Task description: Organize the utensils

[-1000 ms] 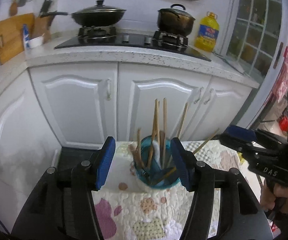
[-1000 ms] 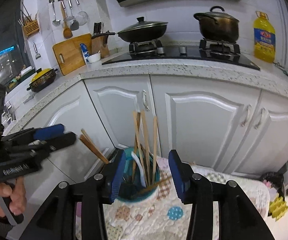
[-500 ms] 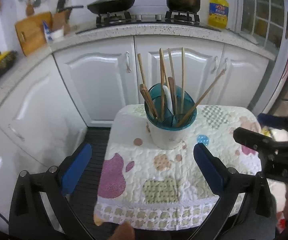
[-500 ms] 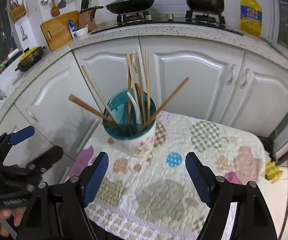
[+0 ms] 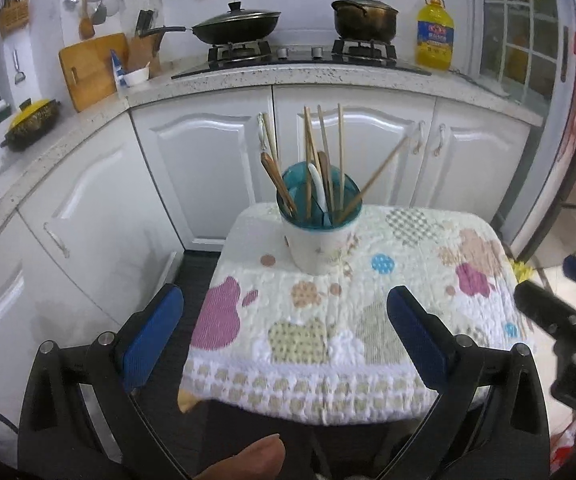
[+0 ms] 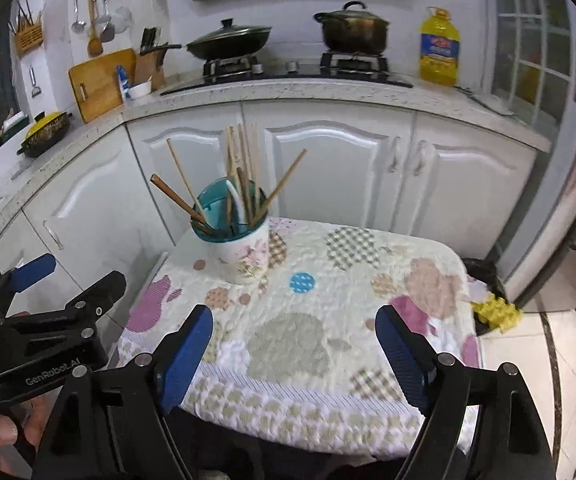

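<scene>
A white floral utensil holder [image 5: 317, 245] with a teal insert stands at the far left of a small table covered by a patterned quilted cloth [image 5: 368, 320]. It holds several wooden chopsticks [image 5: 340, 152], a wooden spoon and a white spoon, all upright or leaning. It also shows in the right wrist view [image 6: 241, 250]. My left gripper [image 5: 284, 332] is open and empty, held back at the table's near edge. My right gripper [image 6: 294, 354] is open and empty, also at the near edge. Each gripper shows at the side of the other's view.
White cabinets [image 5: 208, 168] and a speckled counter [image 5: 288, 76] stand behind the table. A wok [image 5: 236, 26], a pot [image 5: 364, 18] and a yellow oil bottle [image 5: 434, 34] are on the stove. A black bin and yellow thing [image 6: 496, 310] sit on the floor at right.
Both grippers have pulled back from around the utensil holder to the table's near edge and opened wide. The holder stays in place with the utensils in it.
</scene>
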`<move>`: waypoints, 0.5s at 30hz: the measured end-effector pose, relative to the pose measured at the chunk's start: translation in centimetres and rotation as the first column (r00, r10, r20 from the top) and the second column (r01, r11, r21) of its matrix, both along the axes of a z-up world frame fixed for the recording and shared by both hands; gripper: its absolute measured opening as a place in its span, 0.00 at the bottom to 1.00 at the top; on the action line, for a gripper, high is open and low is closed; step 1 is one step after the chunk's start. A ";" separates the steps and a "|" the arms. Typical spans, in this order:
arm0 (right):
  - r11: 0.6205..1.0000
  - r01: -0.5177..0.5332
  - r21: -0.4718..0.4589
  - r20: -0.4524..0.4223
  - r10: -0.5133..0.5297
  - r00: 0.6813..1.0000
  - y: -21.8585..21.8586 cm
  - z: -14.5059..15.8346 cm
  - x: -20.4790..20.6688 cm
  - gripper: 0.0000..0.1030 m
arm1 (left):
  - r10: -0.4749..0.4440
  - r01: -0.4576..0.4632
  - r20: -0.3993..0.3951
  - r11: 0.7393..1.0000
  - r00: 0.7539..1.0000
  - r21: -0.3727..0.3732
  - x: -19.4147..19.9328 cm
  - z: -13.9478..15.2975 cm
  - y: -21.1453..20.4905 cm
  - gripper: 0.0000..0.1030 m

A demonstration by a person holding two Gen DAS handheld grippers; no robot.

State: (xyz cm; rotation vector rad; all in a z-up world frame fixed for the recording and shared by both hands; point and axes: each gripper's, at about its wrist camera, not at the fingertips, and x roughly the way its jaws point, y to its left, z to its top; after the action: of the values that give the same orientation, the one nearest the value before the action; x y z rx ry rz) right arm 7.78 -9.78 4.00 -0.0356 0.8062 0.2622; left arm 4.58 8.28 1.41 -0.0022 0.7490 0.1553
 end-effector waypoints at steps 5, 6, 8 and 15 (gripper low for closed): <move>0.999 0.038 0.000 0.020 -0.038 0.999 -1.7 0.3 -3.3 0.80 | -0.029 0.029 0.016 0.999 0.999 0.027 -2.8 0.6 -1.9 0.99; 0.999 0.040 -0.010 0.024 -0.040 0.999 -1.9 0.2 -3.8 0.81 | -0.027 0.027 0.019 0.999 0.999 0.034 -3.0 0.6 -2.1 0.99; 0.999 0.044 -0.030 0.028 -0.043 0.999 -2.1 0.0 -4.2 0.81 | -0.033 0.033 0.023 0.999 0.999 0.034 -3.2 0.6 -2.4 0.99; 0.997 0.048 -0.063 0.018 -0.047 0.999 -2.0 -0.5 -3.7 0.81 | -0.033 0.033 0.009 0.999 0.999 -0.019 -3.2 0.4 -1.2 0.99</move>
State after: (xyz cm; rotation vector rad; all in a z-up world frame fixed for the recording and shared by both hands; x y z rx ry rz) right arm 4.04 -11.77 3.50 -0.0784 0.7975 0.1914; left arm 1.33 7.06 1.78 -0.0085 0.7414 0.1164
